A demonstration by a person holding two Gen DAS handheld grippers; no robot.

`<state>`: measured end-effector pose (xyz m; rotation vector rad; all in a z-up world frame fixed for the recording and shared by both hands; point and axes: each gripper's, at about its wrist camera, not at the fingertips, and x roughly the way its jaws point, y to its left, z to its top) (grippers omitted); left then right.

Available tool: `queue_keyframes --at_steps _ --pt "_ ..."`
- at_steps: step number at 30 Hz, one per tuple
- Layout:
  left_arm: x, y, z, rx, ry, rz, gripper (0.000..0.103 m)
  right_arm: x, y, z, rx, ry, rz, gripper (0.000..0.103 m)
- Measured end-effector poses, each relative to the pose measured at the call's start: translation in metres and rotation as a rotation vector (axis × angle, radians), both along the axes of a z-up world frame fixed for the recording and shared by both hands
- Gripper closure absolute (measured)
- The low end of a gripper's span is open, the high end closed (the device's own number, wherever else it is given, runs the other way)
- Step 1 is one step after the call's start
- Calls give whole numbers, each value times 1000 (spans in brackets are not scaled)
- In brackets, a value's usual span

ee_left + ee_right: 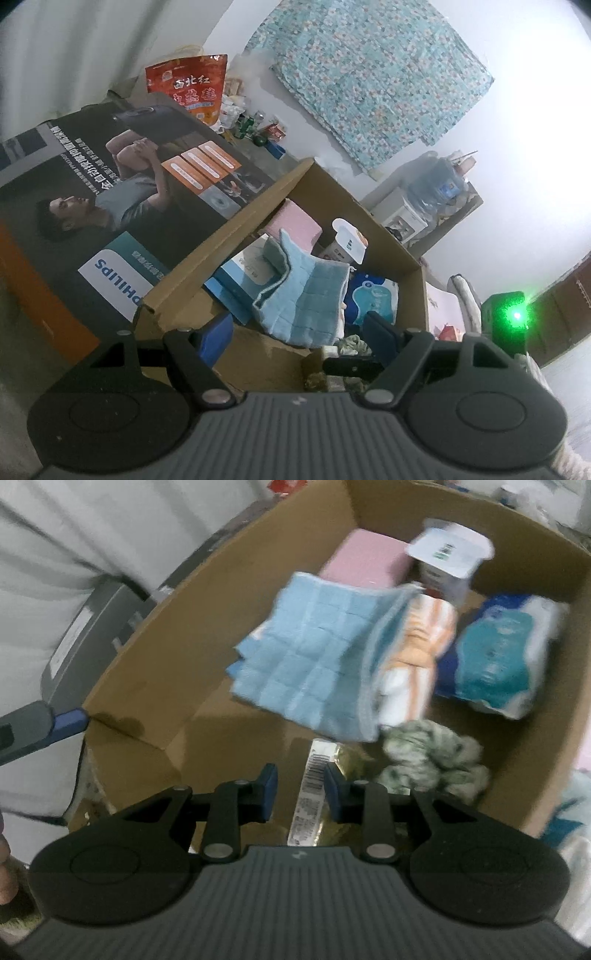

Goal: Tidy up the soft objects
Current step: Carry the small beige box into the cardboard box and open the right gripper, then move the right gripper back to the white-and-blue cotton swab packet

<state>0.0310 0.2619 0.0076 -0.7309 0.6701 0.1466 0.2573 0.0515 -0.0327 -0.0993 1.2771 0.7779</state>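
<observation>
1. Right hand-held gripper (300, 792): I've got it pointing down into the cardboard box (147, 657). Jaws stand narrow w/ a small gap. A clear packet w/ a barcode label (308, 797) lies under that gap; pads don't press on it, so nothing gripped.
2. Left hand-held gripper (293, 334): jaws spread wide, released, nothing between the pads. It hangs over the box's near edge; its blue tip also shows at 9 o'clock in the right wrist view.
3. At 12 o'clock from the right gripper, mid-box: blue quilted cloth (314, 657), folded and draped over other items.
4. Just beside the cloth at 3 o'clock: orange-and-white striped towel (421, 642), partly under the cloth's edge.
5. At 2 o'clock: blue-and-white tissue pack (506, 657) against the box's right wall.
6. At 1 o'clock, close to the gripper: crumpled green-white fabric (436, 757) on the box floor.
7. Far end of box: pink folded item (365, 561), w/ a white carton (450, 554) beside it at 3 o'clock.
8. Outside the box, at 10 o'clock in the left wrist view: large dark Philips box (110, 206), touching the cardboard box's flap. Floral cloth (369, 74) hangs on the wall beyond.
</observation>
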Motion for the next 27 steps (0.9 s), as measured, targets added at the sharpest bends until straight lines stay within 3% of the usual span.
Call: queue_keyframes --at_steps 6,14,19,23,27 --pt "-3 3 -1 16 6 16 25 -4 19 -4 26 46 31 76" --pt "-8 -1 5 72 1 20 24 3 8 3 128 91 -44 76" --pt "-16 -16 15 172 -18 2 12 -13 -41 35 233 16 -142 73" --pt "-21 -38 16 247 -29 -40 8 -42 -110 60 344 -86 -273 53" --pt "-22 -58 13 272 -35 -94 8 -76 -194 73 420 -192 -471 44"
